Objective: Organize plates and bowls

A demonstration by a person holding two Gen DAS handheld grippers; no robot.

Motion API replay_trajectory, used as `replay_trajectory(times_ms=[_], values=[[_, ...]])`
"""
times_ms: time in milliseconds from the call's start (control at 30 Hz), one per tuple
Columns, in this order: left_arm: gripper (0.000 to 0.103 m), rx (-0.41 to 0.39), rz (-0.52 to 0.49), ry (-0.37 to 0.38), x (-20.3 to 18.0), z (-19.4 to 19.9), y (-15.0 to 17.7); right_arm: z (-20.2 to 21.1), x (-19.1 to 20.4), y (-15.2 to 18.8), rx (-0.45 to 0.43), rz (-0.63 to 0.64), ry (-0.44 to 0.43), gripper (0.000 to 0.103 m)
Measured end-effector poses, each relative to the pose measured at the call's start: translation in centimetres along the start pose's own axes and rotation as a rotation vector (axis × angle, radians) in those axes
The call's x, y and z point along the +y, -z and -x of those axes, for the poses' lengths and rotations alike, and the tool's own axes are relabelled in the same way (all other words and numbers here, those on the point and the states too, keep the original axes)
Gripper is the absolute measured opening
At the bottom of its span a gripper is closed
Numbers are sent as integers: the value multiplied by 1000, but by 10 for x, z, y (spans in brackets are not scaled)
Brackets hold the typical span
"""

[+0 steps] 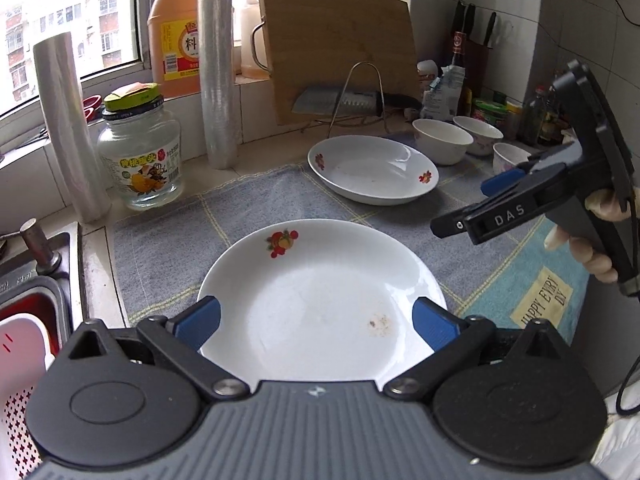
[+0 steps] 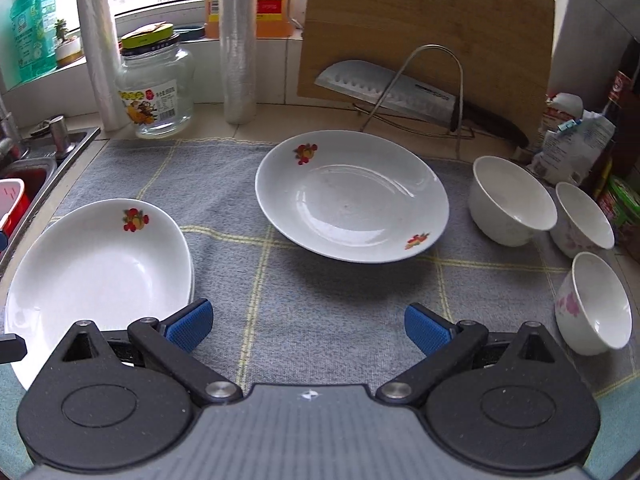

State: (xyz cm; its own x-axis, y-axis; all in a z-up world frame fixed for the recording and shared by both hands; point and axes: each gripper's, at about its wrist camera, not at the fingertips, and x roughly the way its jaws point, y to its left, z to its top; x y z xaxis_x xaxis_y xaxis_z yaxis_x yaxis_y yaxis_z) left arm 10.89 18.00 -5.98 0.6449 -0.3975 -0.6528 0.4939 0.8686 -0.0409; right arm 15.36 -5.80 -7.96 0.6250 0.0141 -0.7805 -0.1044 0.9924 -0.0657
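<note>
A: Where did the near plate (image 1: 320,300) lie?
B: Between the left tongs (image 1: 316,316), spread wide, gripping nothing.
A: And the right tongs (image 2: 308,326)?
B: Wide apart too, empty, over the grey cloth (image 2: 320,300); the far plate (image 2: 352,200) lay beyond, three bowls (image 2: 512,204) to its right.

1. The right gripper (image 2: 308,326) stands at 6 o'clock, jaws spread wide with only grey cloth (image 2: 320,300) between them.
2. A flowered plate (image 2: 352,200) lies at centre.
3. A second plate (image 2: 96,276) sits at 9 o'clock.
4. Three bowls (image 2: 512,206) cluster at 3 o'clock.
5. A cutting board (image 2: 428,20) leans at 1 o'clock.
</note>
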Motion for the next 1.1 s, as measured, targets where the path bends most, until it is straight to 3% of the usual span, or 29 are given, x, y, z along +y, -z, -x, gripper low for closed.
replay_trajectory(times_ms=[167, 433, 633, 900, 1100], values=[[102, -10, 62, -50, -16, -11, -8, -6, -26, 10, 11, 15, 26, 103], [102, 11, 147, -153, -57, -33, -28, -37, -63, 6, 10, 153, -68, 103], [102, 6, 253, -200, -89, -47, -50, -63, -82, -12, -8, 236, -191, 103], [102, 23, 230, -260, -121, -50, -70, -90, -82, -25, -2, 292, -291, 103], [102, 43, 204, -241, -120, -60, -87, -94, -83, -27, -6, 288, -296, 103]])
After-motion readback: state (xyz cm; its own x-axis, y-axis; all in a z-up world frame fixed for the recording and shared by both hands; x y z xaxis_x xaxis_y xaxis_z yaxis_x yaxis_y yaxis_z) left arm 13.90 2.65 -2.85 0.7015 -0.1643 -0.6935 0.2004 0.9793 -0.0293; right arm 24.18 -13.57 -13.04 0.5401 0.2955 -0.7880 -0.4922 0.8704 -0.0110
